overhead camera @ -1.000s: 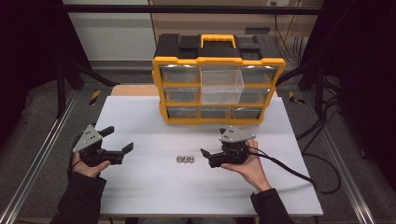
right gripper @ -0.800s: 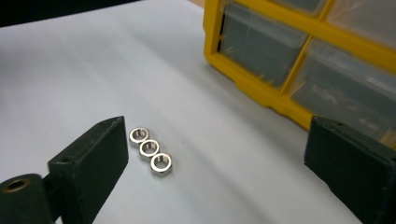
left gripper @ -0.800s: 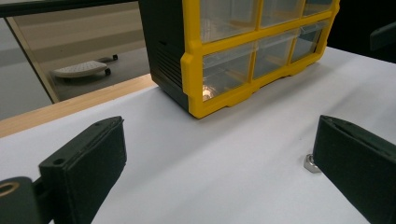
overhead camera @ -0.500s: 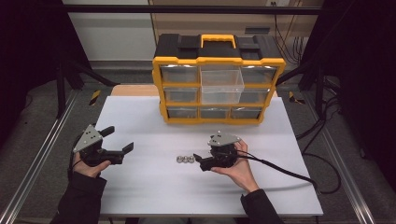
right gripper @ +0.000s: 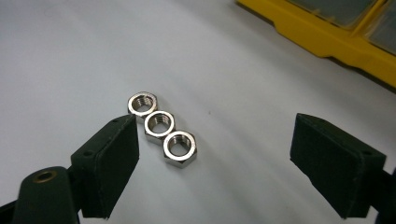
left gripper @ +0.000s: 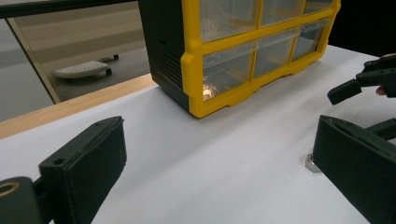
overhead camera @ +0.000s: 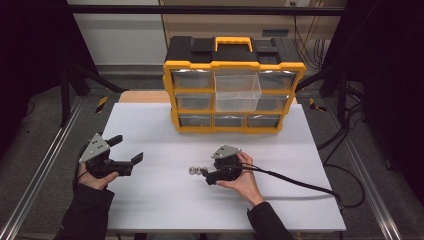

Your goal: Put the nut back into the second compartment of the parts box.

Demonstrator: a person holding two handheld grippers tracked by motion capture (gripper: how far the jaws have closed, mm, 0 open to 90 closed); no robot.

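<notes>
High view: the right gripper, jaws apart and just closing on nothing yet, sat beside three nuts before the yellow organizer. The left gripper waited open.

Right gripper view: touching nuts risked scattering if one pad nudged them.

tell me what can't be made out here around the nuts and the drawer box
- Nuts: too small in the high view to count; the right gripper crowds them.
- One nut: half hidden behind a jaw in the left gripper view.
- Drawer box: cut off by the top edge in the right gripper view.
- Drawer contents: glare and distance hide them in the high view.
</notes>
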